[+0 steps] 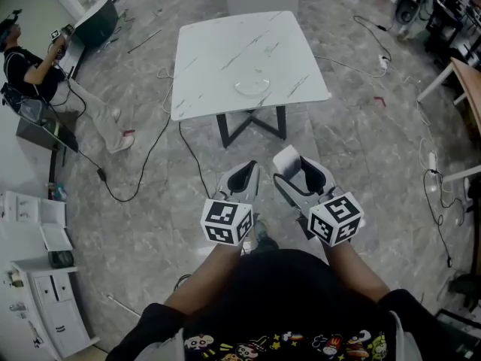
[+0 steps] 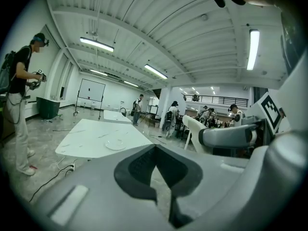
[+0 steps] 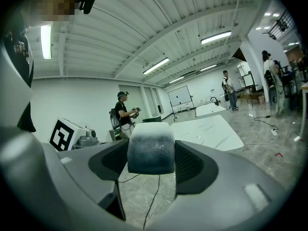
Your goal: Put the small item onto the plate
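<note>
Ahead, plate (image 1: 252,86) on table (image 1: 214,47) (cabled floor (image 1: 361,149)).

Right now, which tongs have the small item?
The right tongs: they are clamped on the small item, a grey-white block. The left tongs are shut with nothing between them.

Your head camera looks steeply down past your forearms onto the left gripper (image 1: 242,173), the right gripper (image 1: 297,164) and the floor. The table (image 1: 248,62) stands well ahead of them.

Each gripper camera sits close behind its own jaws and faces roughly level across the room, with the ceiling above. In the right gripper view, the small item (image 3: 150,148) fills the near centre.

All three views share the table and the person (image 1: 30,70) beyond it. The head view and the left gripper view share the plate (image 2: 115,144).
</note>
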A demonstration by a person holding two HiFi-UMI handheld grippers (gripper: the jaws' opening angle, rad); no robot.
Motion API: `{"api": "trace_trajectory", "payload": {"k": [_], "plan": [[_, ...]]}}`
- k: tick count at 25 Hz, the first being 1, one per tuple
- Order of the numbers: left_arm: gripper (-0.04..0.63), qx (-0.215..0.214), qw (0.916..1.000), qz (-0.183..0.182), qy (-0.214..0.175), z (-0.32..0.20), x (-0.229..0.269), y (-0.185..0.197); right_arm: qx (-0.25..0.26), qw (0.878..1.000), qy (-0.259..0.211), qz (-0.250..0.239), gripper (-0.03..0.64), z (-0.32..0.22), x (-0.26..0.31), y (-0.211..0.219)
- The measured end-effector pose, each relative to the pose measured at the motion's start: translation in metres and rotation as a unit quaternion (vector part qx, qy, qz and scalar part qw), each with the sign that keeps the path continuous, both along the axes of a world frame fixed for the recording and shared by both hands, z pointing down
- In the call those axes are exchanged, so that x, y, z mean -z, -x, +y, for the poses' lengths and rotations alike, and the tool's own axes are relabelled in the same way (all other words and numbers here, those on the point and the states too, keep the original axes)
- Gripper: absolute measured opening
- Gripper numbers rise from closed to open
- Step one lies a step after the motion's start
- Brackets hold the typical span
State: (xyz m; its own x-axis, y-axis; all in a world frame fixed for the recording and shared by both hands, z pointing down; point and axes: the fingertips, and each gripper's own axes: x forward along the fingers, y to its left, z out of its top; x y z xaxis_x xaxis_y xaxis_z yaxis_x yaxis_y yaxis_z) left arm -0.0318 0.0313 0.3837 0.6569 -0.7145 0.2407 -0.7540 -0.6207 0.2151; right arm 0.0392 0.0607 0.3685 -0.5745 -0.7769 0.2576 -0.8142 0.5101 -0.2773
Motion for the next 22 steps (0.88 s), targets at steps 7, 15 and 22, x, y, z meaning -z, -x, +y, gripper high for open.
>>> {"api": "trace_trajectory", "payload": {"k": [7, 15, 22], "plan": [[0.0, -0.021, 0.9998, 0.0, 0.004, -0.011, -0.003, 0.011, -0.012, 1.0, 0.001, -0.001, 0.327, -0.01, 0.0, 0.018], [0.0, -0.02, 0.9998, 0.006, -0.003, -0.02, -0.001, 0.022, -0.015, 1.0, -0.004, 0.008, 0.327, -0.017, 0.001, 0.026], [0.0, -0.014, 0.9999, 0.001, -0.006, -0.024, 0.002, 0.025, -0.006, 1.0, -0.004, 0.008, 0.327, -0.024, 0.001, 0.025]]}}
